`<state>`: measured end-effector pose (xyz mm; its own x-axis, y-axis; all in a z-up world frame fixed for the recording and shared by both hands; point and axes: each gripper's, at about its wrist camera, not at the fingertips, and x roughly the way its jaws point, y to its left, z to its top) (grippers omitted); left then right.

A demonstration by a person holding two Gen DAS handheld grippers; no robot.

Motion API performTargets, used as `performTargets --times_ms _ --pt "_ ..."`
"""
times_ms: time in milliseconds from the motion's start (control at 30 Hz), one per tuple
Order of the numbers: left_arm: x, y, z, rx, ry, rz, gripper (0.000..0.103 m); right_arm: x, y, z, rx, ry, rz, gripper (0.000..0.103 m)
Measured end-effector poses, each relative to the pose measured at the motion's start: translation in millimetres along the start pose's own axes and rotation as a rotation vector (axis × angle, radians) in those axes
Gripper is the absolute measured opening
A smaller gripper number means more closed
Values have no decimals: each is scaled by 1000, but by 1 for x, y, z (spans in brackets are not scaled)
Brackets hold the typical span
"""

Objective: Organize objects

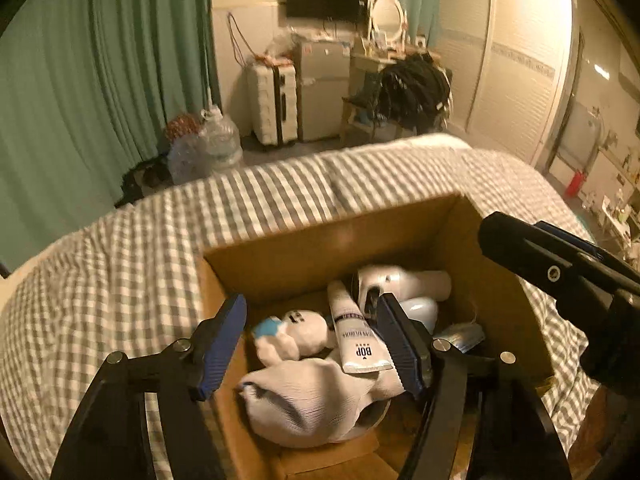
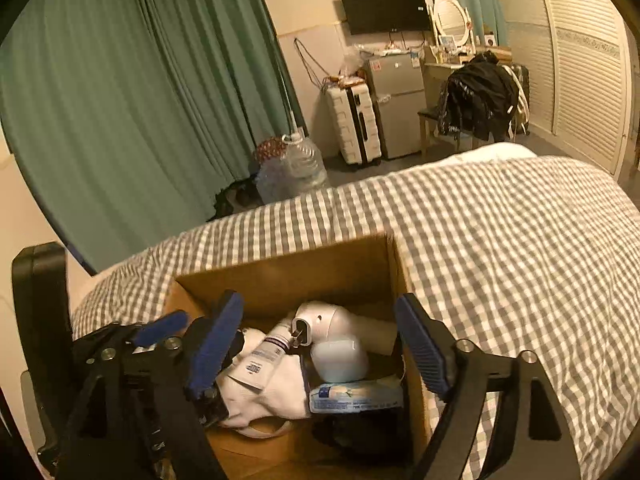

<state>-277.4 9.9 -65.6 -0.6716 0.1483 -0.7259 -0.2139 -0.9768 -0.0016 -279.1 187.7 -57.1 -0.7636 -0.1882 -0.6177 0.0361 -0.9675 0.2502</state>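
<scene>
An open cardboard box (image 1: 320,248) (image 2: 288,276) sits on a grey checked bedspread. Inside lie a white sock (image 1: 316,404) (image 2: 276,392), a white BOP tube (image 1: 356,340) (image 2: 260,360), a small white plush toy (image 1: 296,332), a white hair dryer (image 1: 400,284) (image 2: 336,320), a pale blue rounded case (image 2: 340,360) and a tissue pack (image 2: 356,396). My left gripper (image 1: 312,344) is open and empty, hovering over the box above the sock. My right gripper (image 2: 320,344) is open and empty over the box; it also shows at the right of the left wrist view (image 1: 560,272).
The checked bedspread (image 2: 500,240) spreads around the box. Beyond the bed stand green curtains (image 1: 100,80), large water bottles (image 1: 216,140), a white suitcase (image 1: 272,104), a small fridge (image 1: 320,92), a chair piled with dark clothes (image 1: 412,88) and a louvred wardrobe (image 2: 580,60).
</scene>
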Motion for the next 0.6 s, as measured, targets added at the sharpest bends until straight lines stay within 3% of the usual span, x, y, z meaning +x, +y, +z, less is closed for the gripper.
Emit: performTargets --times_ms 267,600 --pt "-75 7 23 -3 -105 60 91 -62 27 24 -25 -146 -36 92" --pt "-189 9 31 -8 -263 122 102 -170 66 42 -143 -304 -73 99"
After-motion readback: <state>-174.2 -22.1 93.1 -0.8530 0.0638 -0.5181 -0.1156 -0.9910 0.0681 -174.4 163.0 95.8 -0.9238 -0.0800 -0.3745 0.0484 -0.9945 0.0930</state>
